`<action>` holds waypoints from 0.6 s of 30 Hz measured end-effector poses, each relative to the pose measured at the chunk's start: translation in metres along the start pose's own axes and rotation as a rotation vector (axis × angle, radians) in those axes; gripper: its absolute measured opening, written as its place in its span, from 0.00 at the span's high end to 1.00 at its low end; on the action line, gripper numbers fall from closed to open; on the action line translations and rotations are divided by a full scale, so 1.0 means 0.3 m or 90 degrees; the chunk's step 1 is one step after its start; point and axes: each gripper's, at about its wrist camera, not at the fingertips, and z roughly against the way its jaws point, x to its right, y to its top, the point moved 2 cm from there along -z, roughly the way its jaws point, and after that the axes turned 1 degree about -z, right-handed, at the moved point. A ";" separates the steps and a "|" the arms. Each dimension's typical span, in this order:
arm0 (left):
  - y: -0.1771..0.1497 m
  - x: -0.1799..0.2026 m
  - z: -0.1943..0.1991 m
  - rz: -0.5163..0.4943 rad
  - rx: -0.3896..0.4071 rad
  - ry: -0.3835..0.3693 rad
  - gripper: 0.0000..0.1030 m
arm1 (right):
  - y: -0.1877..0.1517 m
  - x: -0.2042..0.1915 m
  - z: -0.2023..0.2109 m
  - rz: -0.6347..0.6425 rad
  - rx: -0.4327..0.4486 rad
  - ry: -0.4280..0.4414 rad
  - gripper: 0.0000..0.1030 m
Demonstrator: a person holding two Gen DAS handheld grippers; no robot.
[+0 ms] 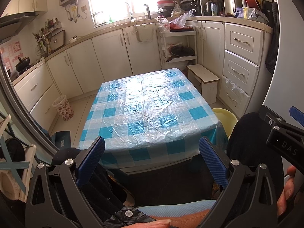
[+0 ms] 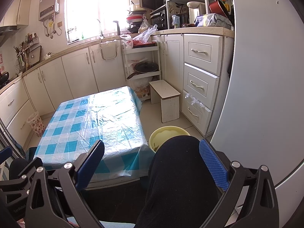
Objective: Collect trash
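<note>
- The left tongs (image 1: pixel 152 159) stand wide apart with nothing between them, held low over the person's lap, short of the near edge of the surface (image 1: pixel 150 102). From this low they could catch the hanging hem of the cloth instead of clearing it.
- The right tongs (image 2: pixel 152 161) are just as wide and just as empty, with the person's dark-clad knee (image 2: pixel 176 161) filling the gap in their view. The knee hides much of what lies ahead, so a reach from there goes partly blind.
- The two tools sit close together; the right one shows at the edge of the left view, so a careless swing could knock one against the other.
- The checked cloth wears a loose clear plastic sheet (image 1: pixel 152 98), creased and glaring under the window. A tip dragged across it could snag and pull the whole cover.
- I see no trash on that top at all; the likeliest slip is hunting in the wrong place.
- A yellow bucket (image 2: pixel 167 134) stands on the floor just beside the near right corner, close to the knee, easy to kick over.
- A flowered bin (image 1: pixel 63 107) stands on the floor at the far left, well apart, so anything carried there could drop on the way.
</note>
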 end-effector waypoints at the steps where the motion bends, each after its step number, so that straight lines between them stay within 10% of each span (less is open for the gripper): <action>1: 0.002 0.000 -0.001 0.000 0.000 0.000 0.07 | -0.001 0.001 0.002 0.001 0.000 0.000 0.07; 18: -0.001 -0.002 0.001 -0.001 0.000 -0.001 0.07 | -0.008 0.004 0.003 0.006 -0.001 0.001 0.07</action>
